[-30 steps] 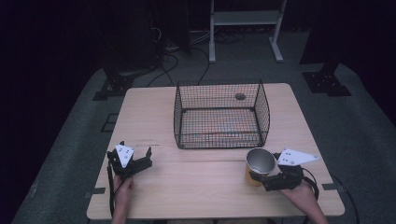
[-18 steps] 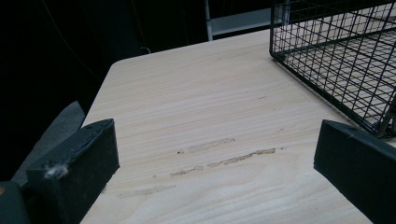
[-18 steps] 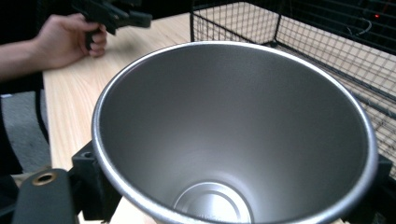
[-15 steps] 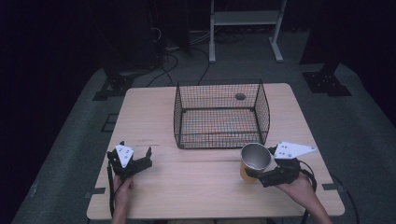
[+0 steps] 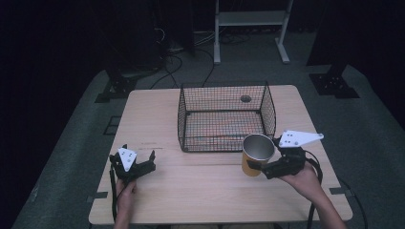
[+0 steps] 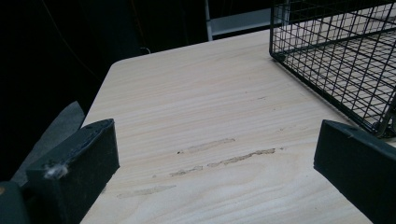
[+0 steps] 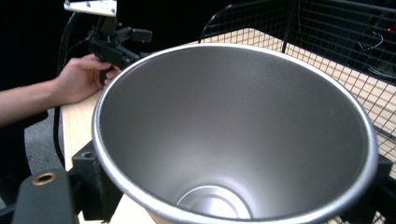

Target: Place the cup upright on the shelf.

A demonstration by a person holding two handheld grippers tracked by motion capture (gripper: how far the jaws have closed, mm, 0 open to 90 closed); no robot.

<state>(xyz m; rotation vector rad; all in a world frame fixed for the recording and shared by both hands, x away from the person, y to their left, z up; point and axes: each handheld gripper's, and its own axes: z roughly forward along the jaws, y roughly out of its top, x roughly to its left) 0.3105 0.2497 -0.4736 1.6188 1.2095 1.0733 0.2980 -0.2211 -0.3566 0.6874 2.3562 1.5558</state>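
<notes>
A metal cup (image 5: pixel 258 146) with an orange outside hangs tilted just above the table, in front of the wire basket's (image 5: pixel 224 117) right front corner. My right gripper (image 5: pixel 257 167) is shut on the cup's sides; in the right gripper view the empty steel inside of the cup (image 7: pixel 233 135) sits between the jaws of that gripper (image 7: pixel 233 198). My left gripper (image 5: pixel 139 153) rests at the table's front left, open, nothing between its jaws. The left gripper view looks past that gripper (image 6: pixel 212 154) over bare wood to the basket's corner (image 6: pixel 336 60).
The black wire basket is empty and stands at the middle back of the wooden table (image 5: pixel 200 191). A round hole (image 5: pixel 245 98) lies in the tabletop behind it. A white frame (image 5: pixel 248 28) and dark stands are on the floor beyond. The left hand and gripper (image 7: pixel 116 39) show far off.
My right gripper has lifted the cup off the table and carried it slightly left, toward the basket's front. The left gripper has stayed where it was.
</notes>
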